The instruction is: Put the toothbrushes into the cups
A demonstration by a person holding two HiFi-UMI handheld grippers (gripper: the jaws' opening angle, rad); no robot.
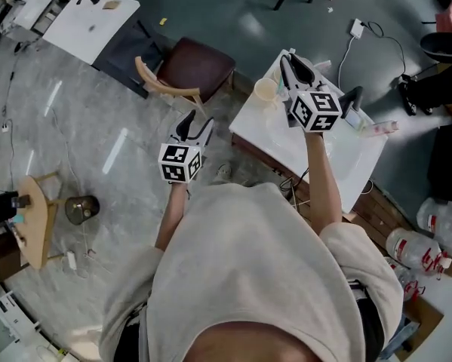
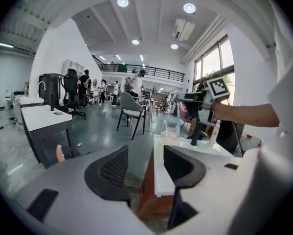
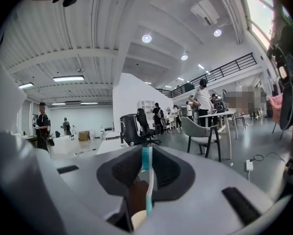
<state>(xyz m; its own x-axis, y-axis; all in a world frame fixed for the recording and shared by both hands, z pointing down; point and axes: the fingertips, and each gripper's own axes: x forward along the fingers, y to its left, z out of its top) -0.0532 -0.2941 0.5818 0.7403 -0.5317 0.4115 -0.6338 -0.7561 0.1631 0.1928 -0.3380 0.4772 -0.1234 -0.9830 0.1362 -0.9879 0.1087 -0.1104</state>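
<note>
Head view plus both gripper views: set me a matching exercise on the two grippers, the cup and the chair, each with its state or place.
1. left gripper
2. right gripper
3. cup
4. chair

a. on the floor beside the table
b. jaws apart, empty
c. stands on the table
d. shut on a toothbrush

Pairs: 1-b, 2-d, 3-c, 4-a

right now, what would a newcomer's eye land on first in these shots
First, the teal-and-white toothbrush clamped between the jaws of the right tool, which is held over the small white table. Next, the pale cup standing at that table's left corner in the head view. Then the left tool, open and empty, off the table's left side above the floor.
</note>
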